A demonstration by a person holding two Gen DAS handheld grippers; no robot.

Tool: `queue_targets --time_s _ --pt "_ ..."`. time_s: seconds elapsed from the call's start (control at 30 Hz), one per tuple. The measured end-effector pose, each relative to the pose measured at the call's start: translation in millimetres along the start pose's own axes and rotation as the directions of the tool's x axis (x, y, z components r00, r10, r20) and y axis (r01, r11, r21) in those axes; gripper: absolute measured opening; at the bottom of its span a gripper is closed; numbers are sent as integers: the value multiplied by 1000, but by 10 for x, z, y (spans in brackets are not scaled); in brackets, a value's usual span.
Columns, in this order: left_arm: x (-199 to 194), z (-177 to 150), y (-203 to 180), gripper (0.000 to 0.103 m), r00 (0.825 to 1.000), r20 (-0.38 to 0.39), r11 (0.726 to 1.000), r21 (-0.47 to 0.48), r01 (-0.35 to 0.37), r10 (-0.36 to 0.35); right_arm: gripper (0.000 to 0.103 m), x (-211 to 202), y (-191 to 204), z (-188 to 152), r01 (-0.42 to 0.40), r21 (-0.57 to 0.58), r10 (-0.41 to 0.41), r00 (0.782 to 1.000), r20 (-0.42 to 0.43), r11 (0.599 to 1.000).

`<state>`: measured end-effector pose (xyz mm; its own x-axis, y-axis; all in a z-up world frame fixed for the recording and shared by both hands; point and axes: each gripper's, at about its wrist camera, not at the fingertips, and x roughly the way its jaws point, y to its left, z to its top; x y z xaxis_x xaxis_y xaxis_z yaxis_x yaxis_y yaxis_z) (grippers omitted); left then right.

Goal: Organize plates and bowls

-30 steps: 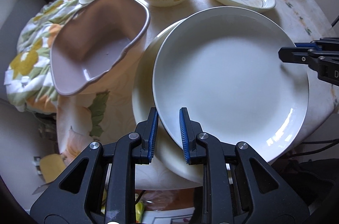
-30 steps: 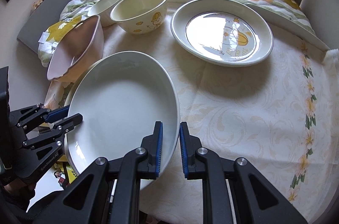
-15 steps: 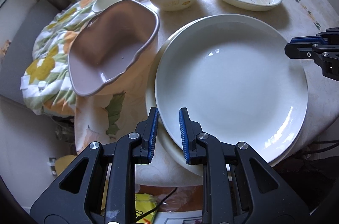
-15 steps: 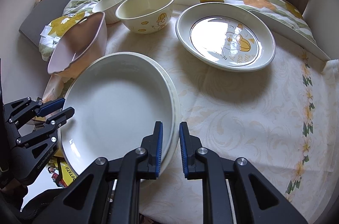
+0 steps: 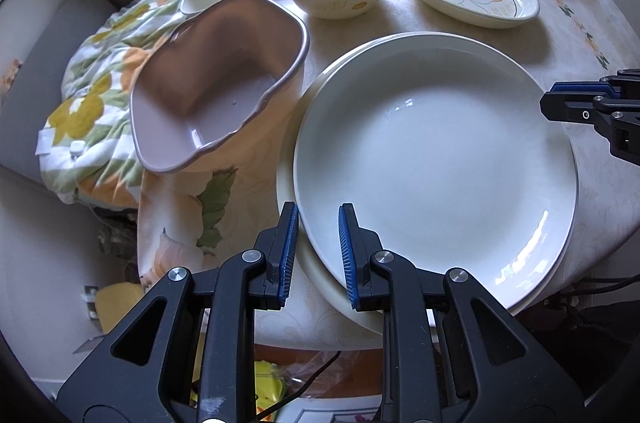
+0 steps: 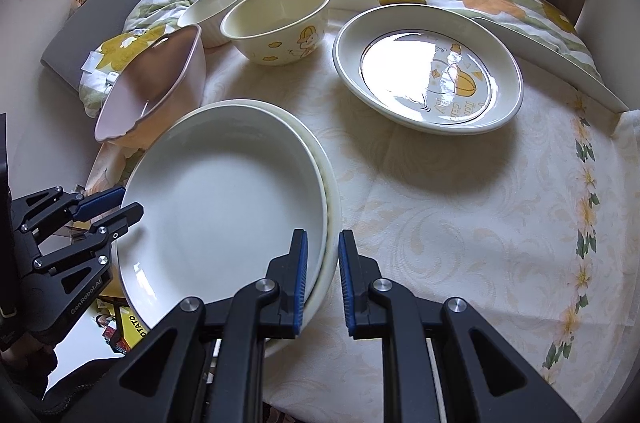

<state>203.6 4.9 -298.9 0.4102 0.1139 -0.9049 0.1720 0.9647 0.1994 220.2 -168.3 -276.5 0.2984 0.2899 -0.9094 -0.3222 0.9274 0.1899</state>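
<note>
Resting on a cream plate [image 5: 294,179] at the table's [image 6: 460,223] near-left edge, the white plate [image 5: 436,163] sits between both grippers. Left gripper [image 5: 316,255] straddles its rim, jaws narrowly parted, not clamping. Right gripper [image 6: 322,281] likewise, narrow gap around the opposite rim. Pink bowl [image 5: 216,87] overhangs the left edge; cartoon plate [image 6: 428,71] at the far side.

Each tool [image 5: 314,251] [image 6: 322,281] is black plastic with blue ribbed pads, silver screws, and white "GenRobot.AI" lettering.
</note>
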Motion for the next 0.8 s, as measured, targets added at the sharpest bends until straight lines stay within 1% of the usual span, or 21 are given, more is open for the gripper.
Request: queue_targets --time_s 0.1,0.23,0.3,0.33,0.4,0.43,0.47,0.5,0.53,0.57,0.7,0.8 --pt "-29 11 60 17 999 -3 999 -37 32 -32 14 -14 -24 -3 -16 11 16 1000 0 1000" --pt "-251 96 154 17 997 60 995 -85 56 -51 14 -123 -102 -17 -51 41 50 998 28 998" --pt "-362 176 190 21 994 90 991 -110 78 -69 14 -194 -173 -20 -71 62 68 997 45 996" --pt "-425 227 209 24 990 109 987 -126 101 -88 14 -260 -233 -19 -85 79 80 995 63 993" --pt "-535 342 228 43 983 142 978 -154 141 -120 15 -384 -349 -20 -109 111 99 991 93 988" --pt "-574 398 225 74 980 152 974 -164 156 -132 25 -444 -403 -24 -124 124 111 988 107 985" --pt "-622 446 215 96 975 172 970 -173 172 -142 36 -514 -468 -31 -138 137 121 985 124 981" --pt "-677 491 196 99 969 199 967 -179 184 -147 69 -579 -524 -41 -144 147 123 982 141 979" --pt "-720 543 165 100 965 213 964 -184 192 -152 93 -660 -599 -53 -151 155 125 978 165 976" --pt "-741 607 125 100 961 214 960 -182 215 -175 96 -731 -661 -61 -157 159 127 975 185 975" --pt "-789 843 0 100 944 222 934 -209 289 -242 96 -973 -979 0 -150 171 109 968 228 974" --pt "-800 1034 -132 100 945 219 929 -229 292 -243 96 -1146 -1234 138 -126 162 84 966 243 979"
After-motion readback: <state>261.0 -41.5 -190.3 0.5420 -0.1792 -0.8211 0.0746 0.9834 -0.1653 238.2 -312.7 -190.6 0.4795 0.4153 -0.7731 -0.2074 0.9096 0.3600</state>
